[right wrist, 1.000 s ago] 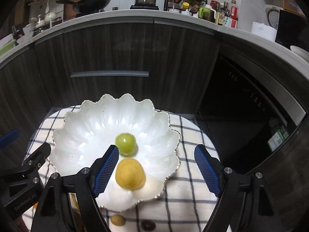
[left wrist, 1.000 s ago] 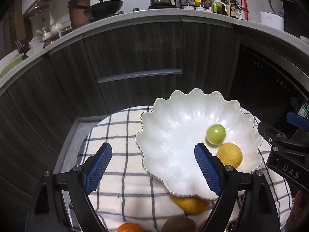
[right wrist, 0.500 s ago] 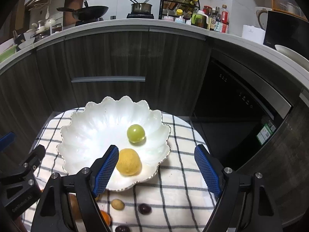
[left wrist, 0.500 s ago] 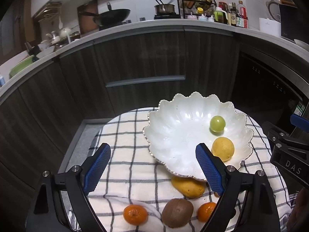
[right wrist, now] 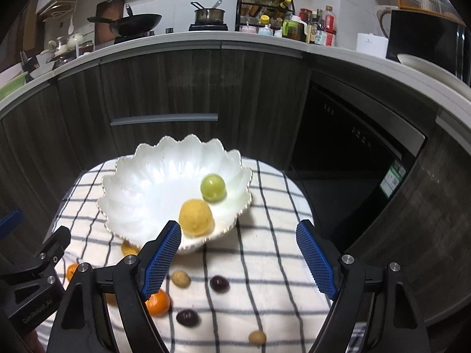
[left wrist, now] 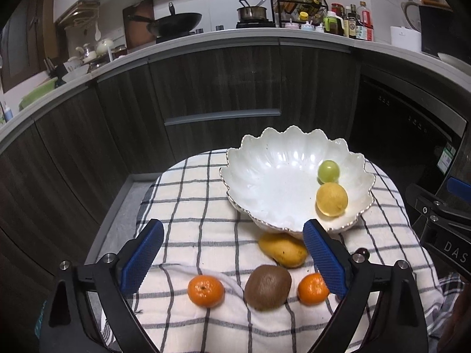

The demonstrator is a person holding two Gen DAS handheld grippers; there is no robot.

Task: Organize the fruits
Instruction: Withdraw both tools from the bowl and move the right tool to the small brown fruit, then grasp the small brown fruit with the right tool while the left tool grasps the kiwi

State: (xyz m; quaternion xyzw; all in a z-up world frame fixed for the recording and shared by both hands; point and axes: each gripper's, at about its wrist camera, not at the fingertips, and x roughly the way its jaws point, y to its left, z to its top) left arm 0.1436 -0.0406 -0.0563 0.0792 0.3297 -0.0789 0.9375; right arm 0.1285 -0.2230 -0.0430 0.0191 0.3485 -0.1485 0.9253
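Lemon (left wrist: 331, 199), green fruit (left wrist: 328, 171) in bowl (left wrist: 265, 182)

Lemon (left wrist: 331, 199) and grape (left wrist: 328, 171) in bowl (left wrist: 265, 182)

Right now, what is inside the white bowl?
The white bowl holds a green grape and a yellow lemon. The left fingertip hides part of its near rim in the right wrist view.

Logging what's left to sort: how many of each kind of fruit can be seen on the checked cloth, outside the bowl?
tangerines: 2
kiwi: 1
mango: 1
dark grapes: 2
small tan fruits: 2
Total: 8
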